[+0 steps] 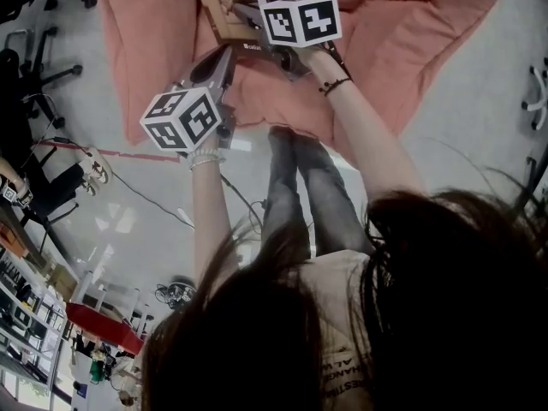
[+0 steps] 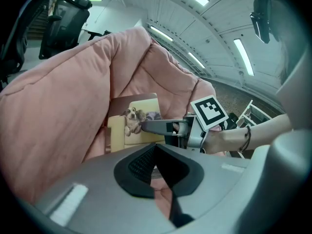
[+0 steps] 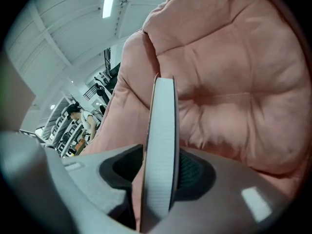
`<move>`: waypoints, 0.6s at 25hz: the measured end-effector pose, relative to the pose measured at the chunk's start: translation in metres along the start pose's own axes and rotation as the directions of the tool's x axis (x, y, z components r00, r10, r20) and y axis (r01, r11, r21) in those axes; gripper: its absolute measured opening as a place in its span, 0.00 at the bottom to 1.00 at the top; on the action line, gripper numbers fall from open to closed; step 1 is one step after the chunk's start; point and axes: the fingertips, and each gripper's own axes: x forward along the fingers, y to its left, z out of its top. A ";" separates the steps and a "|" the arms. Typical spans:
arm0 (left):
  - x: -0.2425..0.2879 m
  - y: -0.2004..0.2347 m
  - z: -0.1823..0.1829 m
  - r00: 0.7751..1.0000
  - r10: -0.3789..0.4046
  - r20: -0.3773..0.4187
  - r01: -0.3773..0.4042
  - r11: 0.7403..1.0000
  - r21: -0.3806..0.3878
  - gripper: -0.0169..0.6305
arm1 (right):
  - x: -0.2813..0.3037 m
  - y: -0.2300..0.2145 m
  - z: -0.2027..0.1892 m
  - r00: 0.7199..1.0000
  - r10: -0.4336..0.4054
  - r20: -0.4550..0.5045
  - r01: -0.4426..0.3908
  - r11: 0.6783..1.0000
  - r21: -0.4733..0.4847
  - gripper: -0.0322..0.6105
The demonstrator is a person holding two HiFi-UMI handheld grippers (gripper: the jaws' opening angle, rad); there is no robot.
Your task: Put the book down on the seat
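Note:
The book (image 1: 224, 11) has a tan cover with a dog picture (image 2: 131, 123). It stands on edge, leaning into the pink cushioned seat (image 1: 411, 32). In the right gripper view its grey page edge (image 3: 161, 145) runs up between the jaws of my right gripper (image 3: 161, 179). A thin pink sliver shows beside the book, so the pads look slack on it. From the left gripper view, my right gripper (image 2: 148, 126) reaches across the cover. My left gripper (image 1: 224, 58) hangs just short of the seat's front, jaws together and empty (image 2: 157, 152).
The seat (image 2: 58, 121) is a big soft pink lounger whose back (image 3: 234, 82) rises behind the book. The person's legs (image 1: 300, 187) stand before it. Office chairs (image 1: 34, 84), a red floor line (image 1: 103, 152) and cables (image 1: 154, 199) lie to the left.

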 end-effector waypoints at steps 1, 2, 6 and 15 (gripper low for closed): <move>-0.001 0.000 0.000 1.000 -0.001 0.000 0.001 1.000 -0.002 0.01 | 0.000 0.000 0.000 1.000 -0.005 -0.001 0.005 1.000 0.002 0.33; -0.002 0.000 0.000 1.000 -0.001 0.000 0.001 1.000 -0.004 0.01 | 0.001 0.001 0.000 1.000 -0.010 -0.003 0.010 1.000 0.004 0.33; -0.002 0.004 -0.001 1.000 -0.001 -0.001 0.001 1.000 -0.011 0.01 | 0.005 -0.004 -0.002 0.999 -0.039 -0.012 0.039 0.999 0.013 0.38; -0.004 -0.006 -0.004 1.000 0.004 0.003 -0.004 1.000 -0.009 0.01 | -0.012 -0.031 -0.008 0.978 -0.209 0.000 0.209 0.978 -0.001 0.50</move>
